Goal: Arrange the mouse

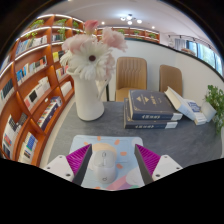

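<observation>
With its jaws apart over a pale mat [108, 160] on the table [170, 140], the gripper [110, 162] seems to be searching; no mouse shows, so finding it comes next.

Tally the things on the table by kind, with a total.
Vase of flowers: 1
Stacked books: 2
Open book or booklet: 1
Mouse between the open gripper fingers: 1
Total: 5
</observation>
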